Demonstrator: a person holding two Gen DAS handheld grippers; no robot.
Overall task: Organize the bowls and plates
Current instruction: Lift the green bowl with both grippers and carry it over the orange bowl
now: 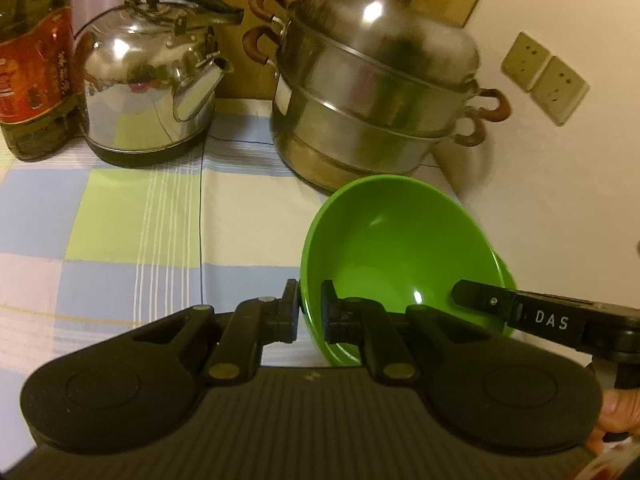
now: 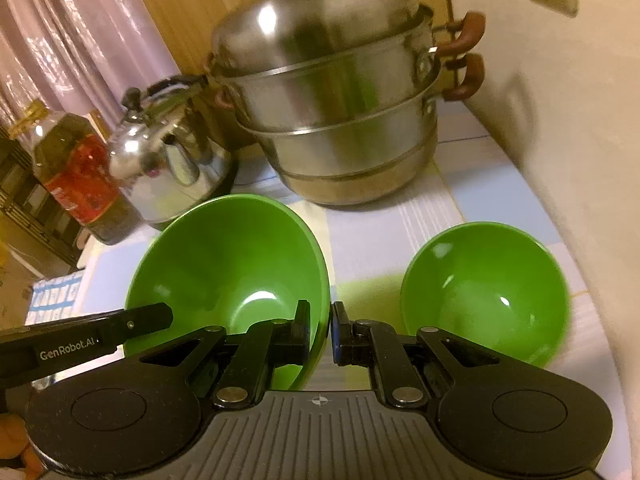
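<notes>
Item: large green bowl (image 2: 228,264), tilted, above the checked tablecloth (image 1: 120,220) before the steamer pot (image 1: 372,92). Left gripper (image 1: 310,312): jaws narrow, pinching its rim. Right gripper (image 2: 321,330): jaws narrow on the opposite rim, apparently gripping; contact partly hidden. Small green bowl (image 2: 486,288): upright, just beside. Step: carrying for stacking. Next: level one bowl and nest it with the other.

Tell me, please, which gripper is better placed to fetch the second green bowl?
Probably the right gripper: the free bowl sits just right of it. The left gripper is across the held bowl, whose rim both clamp, so right must release first.
</notes>
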